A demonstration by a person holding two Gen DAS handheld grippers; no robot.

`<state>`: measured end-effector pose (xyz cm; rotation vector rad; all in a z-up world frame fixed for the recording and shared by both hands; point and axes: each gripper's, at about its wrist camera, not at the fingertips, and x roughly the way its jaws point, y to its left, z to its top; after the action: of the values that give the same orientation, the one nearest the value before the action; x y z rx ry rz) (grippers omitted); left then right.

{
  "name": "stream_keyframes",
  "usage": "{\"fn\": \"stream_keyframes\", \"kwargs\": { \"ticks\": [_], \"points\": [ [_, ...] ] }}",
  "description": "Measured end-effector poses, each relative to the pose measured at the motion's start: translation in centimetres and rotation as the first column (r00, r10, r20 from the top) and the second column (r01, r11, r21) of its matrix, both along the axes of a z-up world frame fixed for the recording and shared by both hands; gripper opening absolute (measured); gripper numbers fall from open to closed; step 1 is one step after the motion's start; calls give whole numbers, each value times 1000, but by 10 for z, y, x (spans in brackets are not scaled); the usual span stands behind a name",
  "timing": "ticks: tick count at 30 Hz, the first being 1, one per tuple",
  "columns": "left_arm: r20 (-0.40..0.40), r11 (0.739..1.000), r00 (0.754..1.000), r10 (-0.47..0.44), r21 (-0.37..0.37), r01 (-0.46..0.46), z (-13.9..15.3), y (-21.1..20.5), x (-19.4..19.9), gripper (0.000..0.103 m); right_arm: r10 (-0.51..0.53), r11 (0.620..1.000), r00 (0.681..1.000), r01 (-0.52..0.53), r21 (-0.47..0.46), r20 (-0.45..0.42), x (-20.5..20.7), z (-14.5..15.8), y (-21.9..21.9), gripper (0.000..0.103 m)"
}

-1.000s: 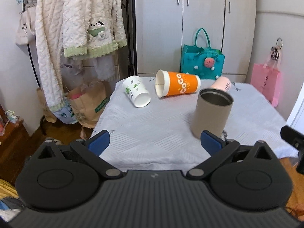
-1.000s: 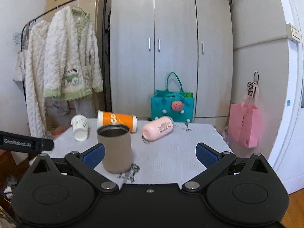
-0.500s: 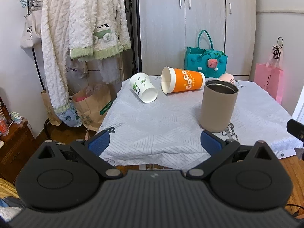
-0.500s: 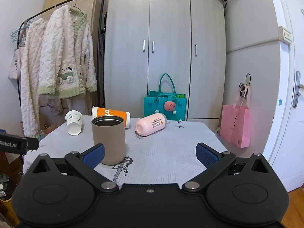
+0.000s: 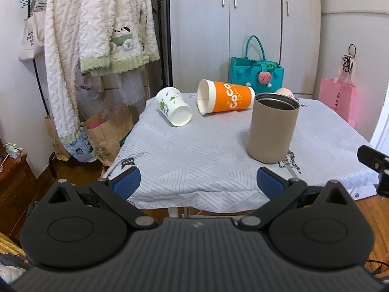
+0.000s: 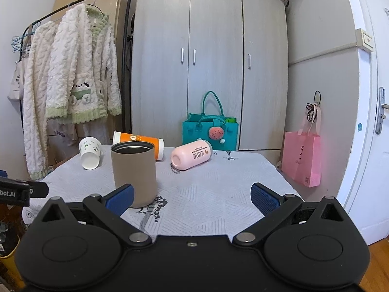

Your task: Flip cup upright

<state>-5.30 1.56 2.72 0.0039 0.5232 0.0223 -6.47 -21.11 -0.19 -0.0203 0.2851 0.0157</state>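
My tan cup (image 5: 273, 126) stands up straight on the surface (image 5: 206, 150), its open mouth on top and shiny metal inside. My left tool (image 5: 198, 182) and right tool (image 6: 192, 197) are both wide open and hold nothing.

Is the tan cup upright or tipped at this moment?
Upright. The tan cup stands on its base on the table, its open rim facing up, with neither gripper touching it.
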Motion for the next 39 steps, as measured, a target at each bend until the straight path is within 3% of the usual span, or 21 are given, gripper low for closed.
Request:
{"fn": "stream_keyframes", "kwargs": {
  "ticks": [5, 13, 39],
  "points": [
    [-12, 999, 1000, -12, -33, 11, -5, -1, 3, 103, -5, 1000, 1000, 5, 12, -3, 2, -2, -1, 103],
    [-4, 1000, 1000, -4, 20, 4, -6, -8, 3, 103, -10, 1000, 1000, 10, 15, -1, 2, -3, -2, 103],
    [-16, 999, 1000, 12, 36, -11, -12, -7, 7, 103, -50, 999, 999, 50, -3, -8, 4, -6, -2, 103]
  ]
}}
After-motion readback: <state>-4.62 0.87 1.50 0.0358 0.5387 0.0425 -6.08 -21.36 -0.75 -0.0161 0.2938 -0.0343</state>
